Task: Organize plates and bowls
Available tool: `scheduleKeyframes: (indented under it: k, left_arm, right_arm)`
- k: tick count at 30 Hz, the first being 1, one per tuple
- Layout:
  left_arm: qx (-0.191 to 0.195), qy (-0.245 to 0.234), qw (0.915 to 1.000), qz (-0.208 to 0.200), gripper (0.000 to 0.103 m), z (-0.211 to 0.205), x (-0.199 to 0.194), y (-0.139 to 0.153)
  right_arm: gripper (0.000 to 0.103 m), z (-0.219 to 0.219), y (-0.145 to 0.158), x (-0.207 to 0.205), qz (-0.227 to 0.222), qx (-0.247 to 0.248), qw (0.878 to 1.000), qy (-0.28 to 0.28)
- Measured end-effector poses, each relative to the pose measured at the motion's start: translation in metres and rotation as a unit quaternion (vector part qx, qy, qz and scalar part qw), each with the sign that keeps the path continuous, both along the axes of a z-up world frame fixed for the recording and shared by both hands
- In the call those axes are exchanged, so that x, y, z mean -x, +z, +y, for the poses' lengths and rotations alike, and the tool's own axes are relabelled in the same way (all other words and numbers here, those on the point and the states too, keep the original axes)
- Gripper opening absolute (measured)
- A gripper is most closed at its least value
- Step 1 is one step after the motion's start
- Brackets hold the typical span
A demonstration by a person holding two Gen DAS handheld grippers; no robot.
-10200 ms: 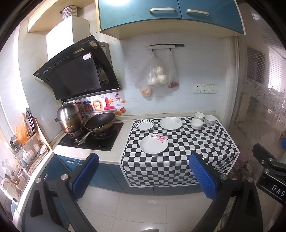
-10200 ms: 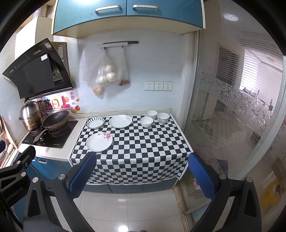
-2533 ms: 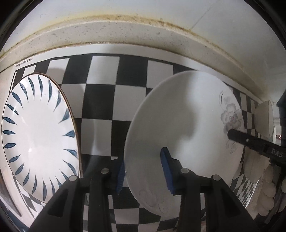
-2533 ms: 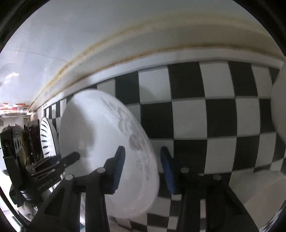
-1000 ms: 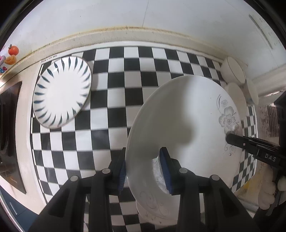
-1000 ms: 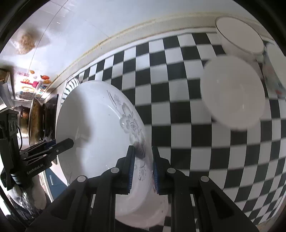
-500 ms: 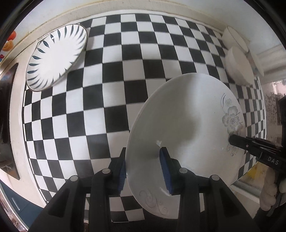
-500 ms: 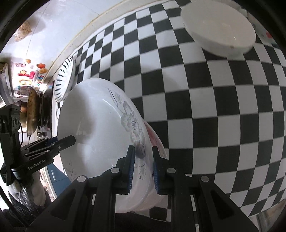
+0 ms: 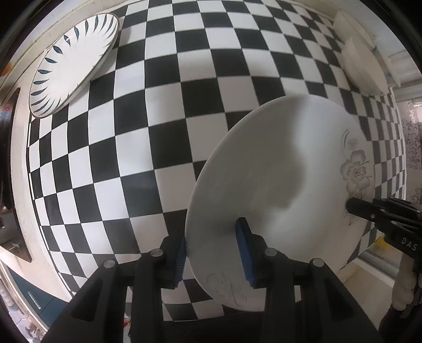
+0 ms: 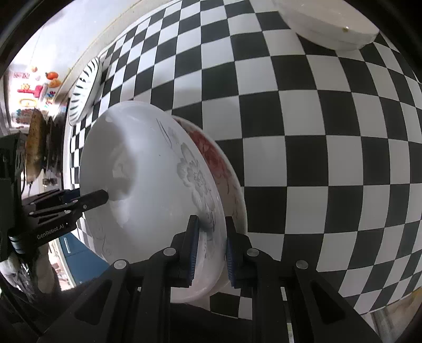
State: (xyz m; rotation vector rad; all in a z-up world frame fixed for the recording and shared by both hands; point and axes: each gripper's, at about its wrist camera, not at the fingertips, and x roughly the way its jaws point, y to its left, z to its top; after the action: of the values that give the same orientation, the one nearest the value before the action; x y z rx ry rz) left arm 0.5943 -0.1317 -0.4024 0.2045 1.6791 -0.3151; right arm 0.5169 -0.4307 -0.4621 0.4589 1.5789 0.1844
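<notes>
The left gripper (image 9: 211, 253) is clamped on the near rim of the grey-flower plate (image 9: 284, 190), one blue pad under the rim and one on its upper face. The right gripper (image 10: 209, 250) is clamped on the opposite rim of the same plate (image 10: 147, 190), its pads set either side of the edge just beside the grey flower print. The grey-flower plate, taken here as the reference, is thus carried between both grippers, tilted, above the checkered cloth (image 9: 147, 110). Directly beneath it, in the right wrist view, lies the red-flower plate (image 10: 224, 168), whose rim shows past the reference plate on the side of the right gripper; whether the two plates touch cannot be determined. Beyond the reference plate, toward the wall and on the side of the left gripper, the blue-striped plate (image 9: 71, 63) rests on the cloth, well apart. Beyond it on the opposite side, a white bowl (image 10: 329, 23) sits on the cloth, also well apart, with further white bowls (image 9: 364, 71) at the far edge of the cloth. A dark pan (image 10: 35, 142) stands past the cloth's edge, beyond the blue-striped plate.
</notes>
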Motion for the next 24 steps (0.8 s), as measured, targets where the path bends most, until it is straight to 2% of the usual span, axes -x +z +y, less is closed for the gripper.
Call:
scheduleKeyframes:
  k: [10, 14, 24]
  left_arm:
    - [-0.011, -0.019, 0.9998, -0.004, 0.032, -0.022, 0.005, 0.002]
    - [-0.023, -0.023, 0.9994, -0.01, 0.032, -0.026, 0.005, 0.004]
    - [-0.03, -0.03, 0.999, -0.012, 0.032, -0.055, 0.023, -0.003]
  right_arm:
    - [0.02, 0.003, -0.002, -0.001, 0.013, 0.011, 1.0, -0.003]
    - [0.021, 0.008, -0.003, -0.007, 0.034, 0.019, 0.999, -0.01]
    - [0.025, 0.03, 0.008, -0.015, 0.068, 0.084, 0.994, 0.011]
